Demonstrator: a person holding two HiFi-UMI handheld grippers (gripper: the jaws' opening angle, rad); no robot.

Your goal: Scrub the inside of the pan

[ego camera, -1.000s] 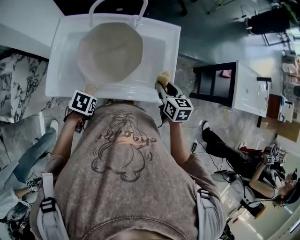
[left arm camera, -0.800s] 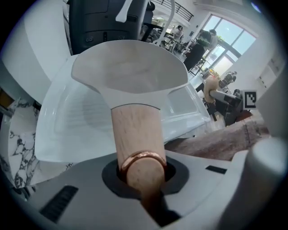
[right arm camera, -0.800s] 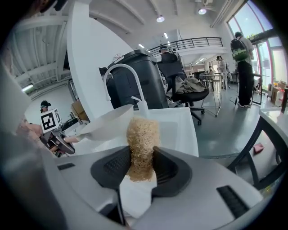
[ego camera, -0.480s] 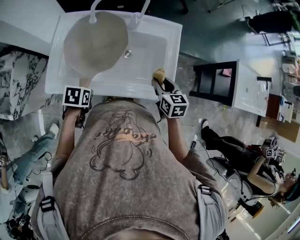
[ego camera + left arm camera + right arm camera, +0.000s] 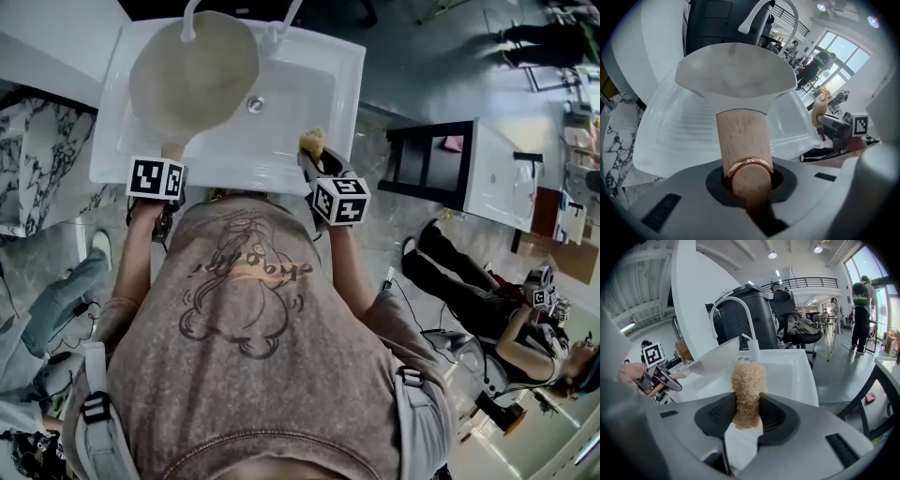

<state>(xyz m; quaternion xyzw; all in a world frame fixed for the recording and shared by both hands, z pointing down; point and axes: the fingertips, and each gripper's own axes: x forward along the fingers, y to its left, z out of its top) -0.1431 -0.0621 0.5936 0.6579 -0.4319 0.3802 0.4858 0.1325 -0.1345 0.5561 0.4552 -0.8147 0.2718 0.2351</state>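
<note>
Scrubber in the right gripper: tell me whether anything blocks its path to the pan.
Nothing visible does. The scrubber, shut in the right gripper, sits at the sink's near rim; the pan hangs left of it, only open sink between.

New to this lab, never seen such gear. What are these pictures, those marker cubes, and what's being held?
No robot: a person holds a gripper in each hand; the marker cubes are part of them. One picture looks down from a head camera; two come from cameras on the grippers. The left gripper is shut on the wooden handle of a pan held over the white sink. The right gripper is shut on a fibrous scrubber at the sink's front rim.
</note>
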